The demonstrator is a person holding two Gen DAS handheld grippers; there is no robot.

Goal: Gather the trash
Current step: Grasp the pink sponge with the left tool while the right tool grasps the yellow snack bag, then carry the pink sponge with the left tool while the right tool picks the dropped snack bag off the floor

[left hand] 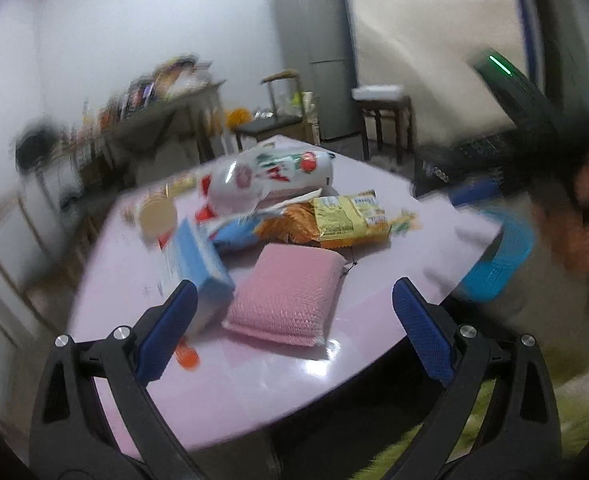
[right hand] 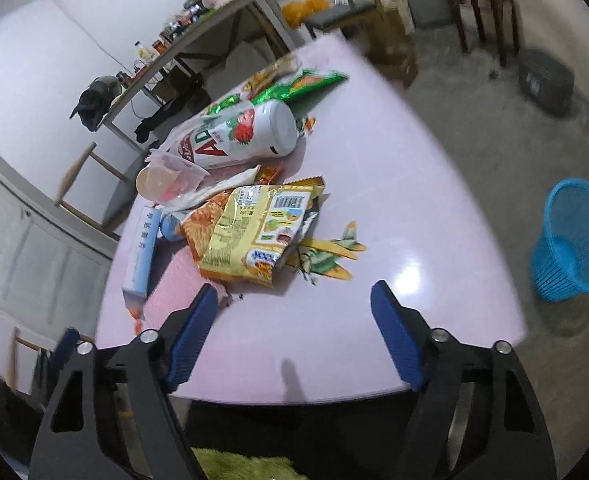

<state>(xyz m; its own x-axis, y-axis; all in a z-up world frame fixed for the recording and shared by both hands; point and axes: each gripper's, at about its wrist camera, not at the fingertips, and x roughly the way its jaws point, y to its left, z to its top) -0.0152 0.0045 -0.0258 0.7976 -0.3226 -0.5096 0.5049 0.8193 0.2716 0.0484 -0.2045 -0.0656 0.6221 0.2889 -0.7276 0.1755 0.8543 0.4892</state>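
A heap of trash lies on the pink table (left hand: 278, 376): a white strawberry bottle (left hand: 270, 174), a yellow snack packet (left hand: 350, 216), a pink sponge (left hand: 284, 294), a blue box (left hand: 196, 262) and a plastic cup (left hand: 156, 216). My left gripper (left hand: 294, 320) is open and empty, just short of the pink sponge. In the right wrist view the bottle (right hand: 242, 134), the yellow packet (right hand: 258, 232), the cup (right hand: 170, 180) and the blue box (right hand: 142, 254) show. My right gripper (right hand: 294, 320) is open and empty above the table's (right hand: 374, 184) near edge. A blue waste basket (right hand: 574, 240) stands on the floor to the right.
The basket also shows in the left wrist view (left hand: 498, 256) beyond the table's right edge. A grey fridge (left hand: 314, 56), stools (left hand: 386, 116) and a cluttered side table (left hand: 166, 112) stand behind. A dark grey box (right hand: 546, 80) sits on the floor.
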